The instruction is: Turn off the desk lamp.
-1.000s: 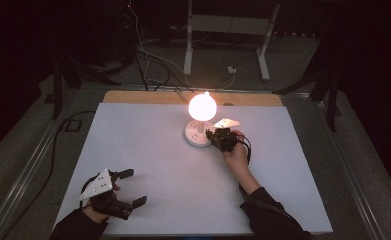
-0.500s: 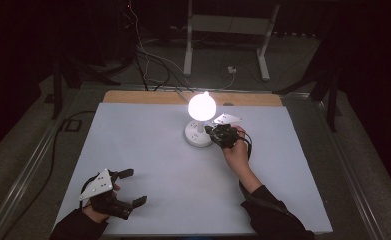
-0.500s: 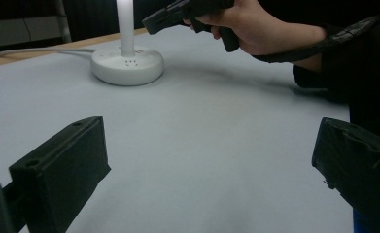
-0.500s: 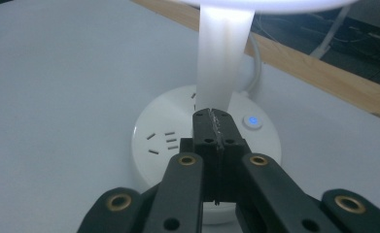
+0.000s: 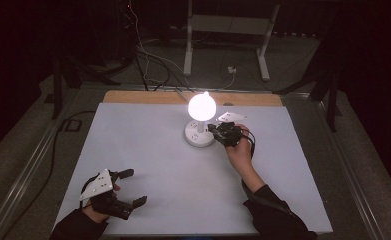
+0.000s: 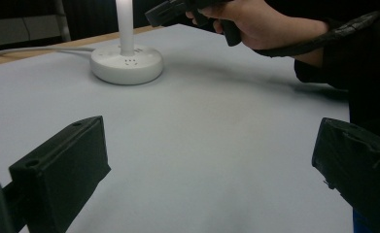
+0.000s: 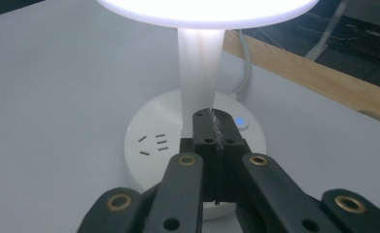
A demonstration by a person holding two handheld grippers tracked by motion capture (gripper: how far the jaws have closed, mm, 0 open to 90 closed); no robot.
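With my right claw (image 7: 212,127) pinched fully together and holding nothing, its tip hangs over the round white base of the desk lamp (image 5: 201,117), just short of the small blue-lit button (image 7: 239,122) beside the stem. The lamp stands toward the far middle of the desk (image 5: 148,150), its head glowing, its cord running off the back edge.

My worry is aim. The button is small and sits off to one side of my tip, so a careless push could land on bare plastic, or on the stem, and shove the light base across the smooth surface instead of switching anything. Pressing at a slant rather than straight down could also tip the top-heavy lamp away from me. I cannot tell from these views whether my tip is touching the base or just above it.

My left claw (image 5: 125,187) rests near the front left corner, jaws spread wide and empty, too far off to steady the base.
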